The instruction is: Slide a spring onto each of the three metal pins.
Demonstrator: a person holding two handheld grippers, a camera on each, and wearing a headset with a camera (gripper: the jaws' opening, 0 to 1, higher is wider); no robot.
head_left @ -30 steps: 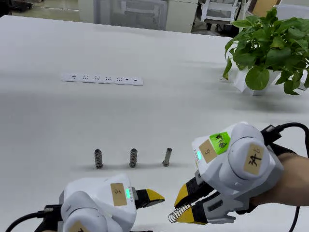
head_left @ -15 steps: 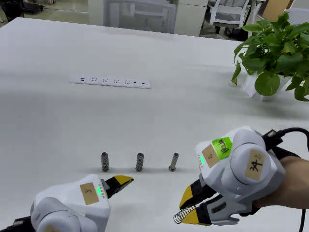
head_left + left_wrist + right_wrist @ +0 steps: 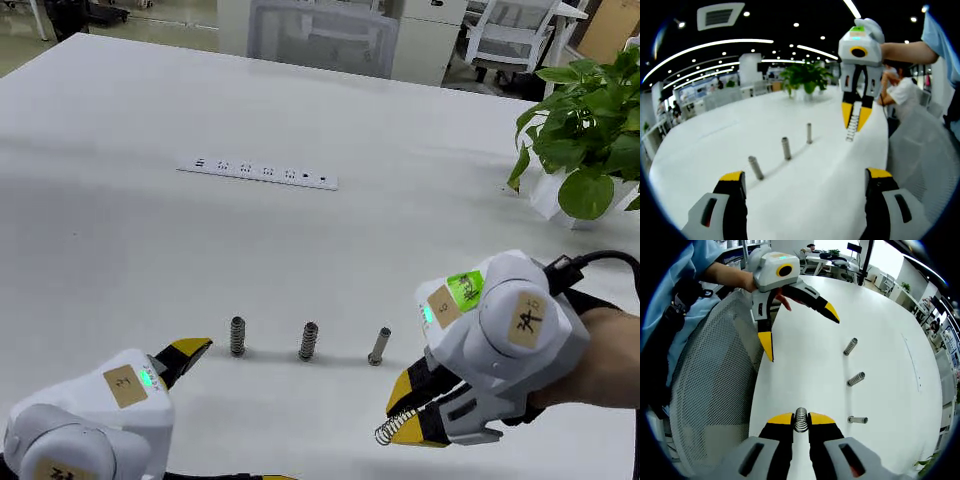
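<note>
Three metal pins stand in a row on the white table. The left pin point(image 3: 237, 335) and the middle pin point(image 3: 309, 341) each carry a spring; the right pin point(image 3: 379, 345) is bare. My right gripper point(image 3: 405, 415) hovers just right of and nearer than the bare pin, shut on a loose spring point(image 3: 385, 432) that pokes out past its yellow tips. From its own camera the spring point(image 3: 800, 420) sits pinched between the tips, with the bare pin point(image 3: 858, 420) to the right. My left gripper point(image 3: 228, 413) is open, low at the left, near the left pin point(image 3: 756, 167).
A white power strip point(image 3: 258, 172) lies farther back on the table. A potted plant point(image 3: 590, 150) stands at the back right. Office chairs and cabinets sit beyond the far edge. A mesh chair point(image 3: 715, 390) is beside the table's near edge.
My left gripper has drawn back to the left, from in front of the middle pin to left of the left pin. The right gripper keeps its hold on the spring.
</note>
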